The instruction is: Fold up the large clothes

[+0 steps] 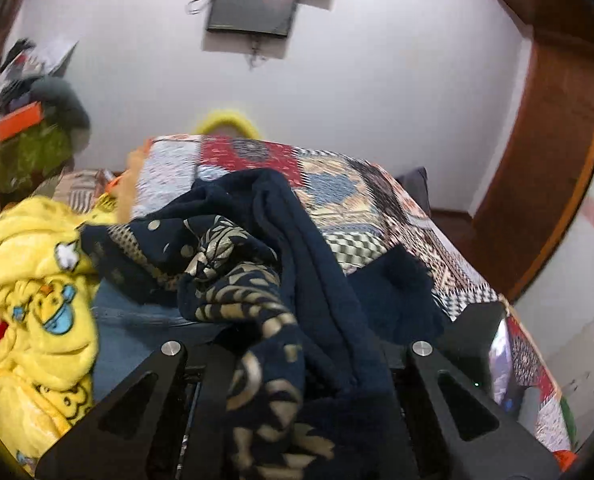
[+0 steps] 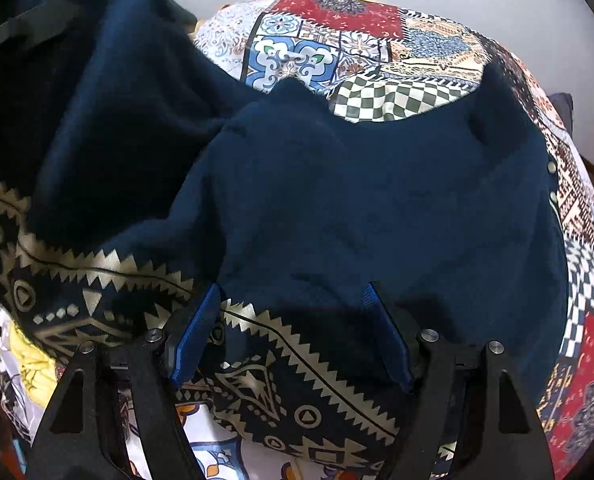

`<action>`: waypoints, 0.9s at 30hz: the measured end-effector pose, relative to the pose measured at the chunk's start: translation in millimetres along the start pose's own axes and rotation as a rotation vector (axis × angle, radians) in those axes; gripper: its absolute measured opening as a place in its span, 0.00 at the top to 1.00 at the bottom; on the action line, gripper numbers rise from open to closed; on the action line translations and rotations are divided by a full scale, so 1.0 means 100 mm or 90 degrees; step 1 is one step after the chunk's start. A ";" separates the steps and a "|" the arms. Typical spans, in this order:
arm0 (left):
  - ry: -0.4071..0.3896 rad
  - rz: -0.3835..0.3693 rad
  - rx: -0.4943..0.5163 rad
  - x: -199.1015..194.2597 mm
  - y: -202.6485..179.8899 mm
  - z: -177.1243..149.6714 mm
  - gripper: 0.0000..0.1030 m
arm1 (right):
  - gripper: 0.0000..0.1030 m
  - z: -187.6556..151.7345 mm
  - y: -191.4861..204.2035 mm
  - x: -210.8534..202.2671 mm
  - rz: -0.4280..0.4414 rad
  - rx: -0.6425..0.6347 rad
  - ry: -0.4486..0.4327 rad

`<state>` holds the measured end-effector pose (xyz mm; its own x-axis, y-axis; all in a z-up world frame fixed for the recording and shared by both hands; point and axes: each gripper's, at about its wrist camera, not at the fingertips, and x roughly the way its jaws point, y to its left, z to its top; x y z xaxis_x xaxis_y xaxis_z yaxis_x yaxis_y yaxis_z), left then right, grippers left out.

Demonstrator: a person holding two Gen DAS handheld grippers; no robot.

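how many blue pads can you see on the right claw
2. One blue pad lines the inner face of the left finger, the other blue pad the inner face of the right finger. The right claw stands open, with the navy garment lying between the pads.

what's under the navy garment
The patchwork bedspread shows past the navy garment at the far and right sides. In the left wrist view, blue denim peeks out beneath it, beside a yellow blanket. Anything else underneath is covered.
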<state>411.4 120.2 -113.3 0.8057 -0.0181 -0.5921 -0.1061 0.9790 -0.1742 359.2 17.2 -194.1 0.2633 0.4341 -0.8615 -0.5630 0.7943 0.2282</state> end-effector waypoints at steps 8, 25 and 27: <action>0.071 -0.104 0.119 0.40 -1.04 -0.14 0.92 | 0.32 -0.48 -0.88 -0.84 -0.041 0.106 -0.078; 0.289 -0.228 0.173 0.75 -1.41 -0.85 0.59 | 0.32 -1.06 -1.67 -1.63 -0.082 0.232 -0.145; 0.274 -0.225 0.180 0.59 -1.36 -0.82 0.40 | 0.32 -1.02 -1.62 -1.64 -0.078 0.225 -0.152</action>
<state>425.3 -30.3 -189.3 0.4513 -0.3731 -0.8107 0.3293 0.9139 -0.2373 327.8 -225.8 -136.2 0.5080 0.3807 -0.7726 -0.2248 0.9245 0.3077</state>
